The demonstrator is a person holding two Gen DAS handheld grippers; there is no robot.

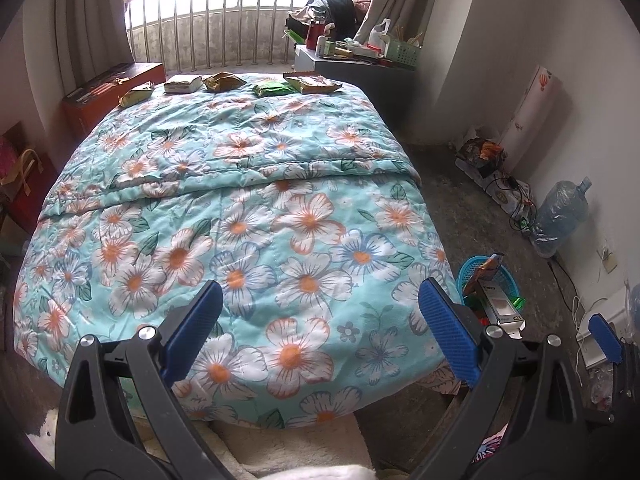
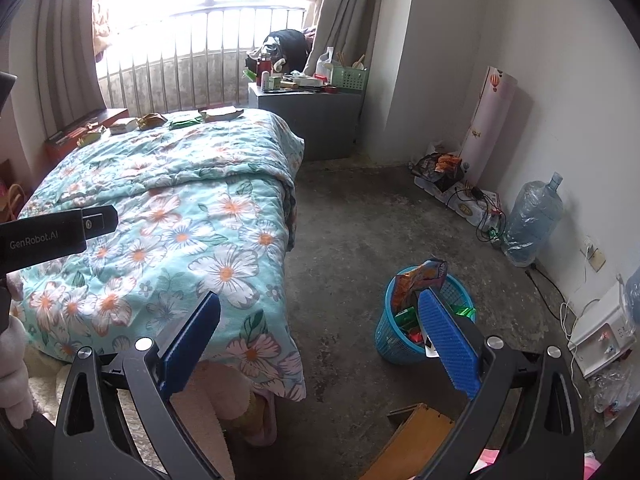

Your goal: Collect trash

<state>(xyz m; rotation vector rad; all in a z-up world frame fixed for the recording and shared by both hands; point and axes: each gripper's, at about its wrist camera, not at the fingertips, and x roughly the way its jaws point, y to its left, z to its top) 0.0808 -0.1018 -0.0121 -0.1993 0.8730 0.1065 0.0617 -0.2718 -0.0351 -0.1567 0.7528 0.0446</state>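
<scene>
Foil wrappers [image 1: 224,82] are sitting in a row along the bed's [image 1: 240,208] far edge, well ahead of both tongs. Left tongs [image 1: 320,300] and right tongs [image 2: 320,312] are hanging released, empty. Blue basket [image 2: 420,328] is standing nearer right tongs.

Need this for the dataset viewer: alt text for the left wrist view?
The open left gripper hovers empty over the foot of a bed with a floral quilt. Five wrappers lie in a row at the bed's far end, before a barred window. A blue bin holding trash stands on the floor to the right.
</scene>
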